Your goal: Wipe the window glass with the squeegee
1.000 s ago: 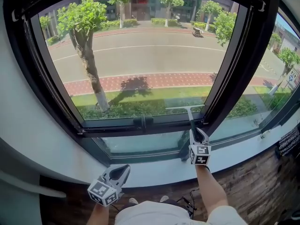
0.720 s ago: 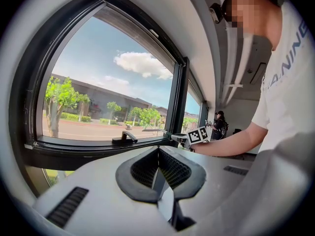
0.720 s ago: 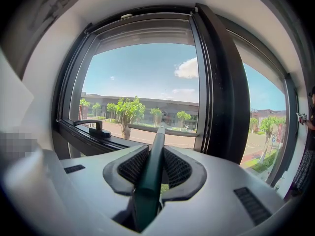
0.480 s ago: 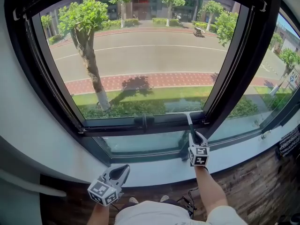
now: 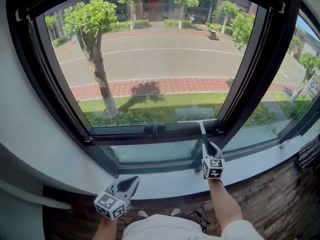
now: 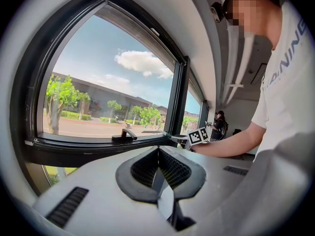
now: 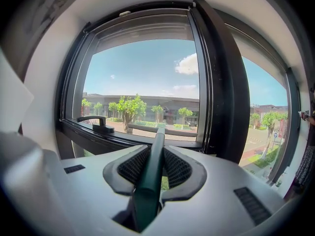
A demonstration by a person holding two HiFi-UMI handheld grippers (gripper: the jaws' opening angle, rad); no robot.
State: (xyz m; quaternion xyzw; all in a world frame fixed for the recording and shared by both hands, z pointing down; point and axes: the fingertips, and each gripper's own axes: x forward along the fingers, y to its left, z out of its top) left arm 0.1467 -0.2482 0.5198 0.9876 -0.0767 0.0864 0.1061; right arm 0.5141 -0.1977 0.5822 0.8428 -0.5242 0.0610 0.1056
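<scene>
1. Right arm first: my right forearm [image 5: 226, 204] reaches forward and up over the white window sill [image 5: 165, 180], and the right tongs [image 5: 211, 148] point up towards the window, marker cube facing me.
2. In the right gripper view, those tongs are clamped on the dark green handle of the squeegee [image 7: 150, 181]. The handle runs straight up between both ribbed black pads [image 7: 132, 166].
3. The squeegee's pale crossbar blade [image 5: 194, 120] lies level along the bottom edge of the big clear window glass [image 5: 150, 59], in its lower right corner. It sits just right of the black window handle [image 5: 154, 129] and close to the thick black upright of the frame [image 5: 250, 84].
4. I can't tell from here whether the blade's rubber actually presses on the glass.
5. Left side: the left tongs [image 5: 131, 182] hang low by my hip, below the sill and well apart from the window, tilted up and to the right.
6. The left gripper view shows their pad tips meeting with nothing between them, so they're closed and empty.
7. That same view catches the right tongs' marker cube [image 6: 198, 135] off by the frame, at the end of my outstretched arm.
</scene>
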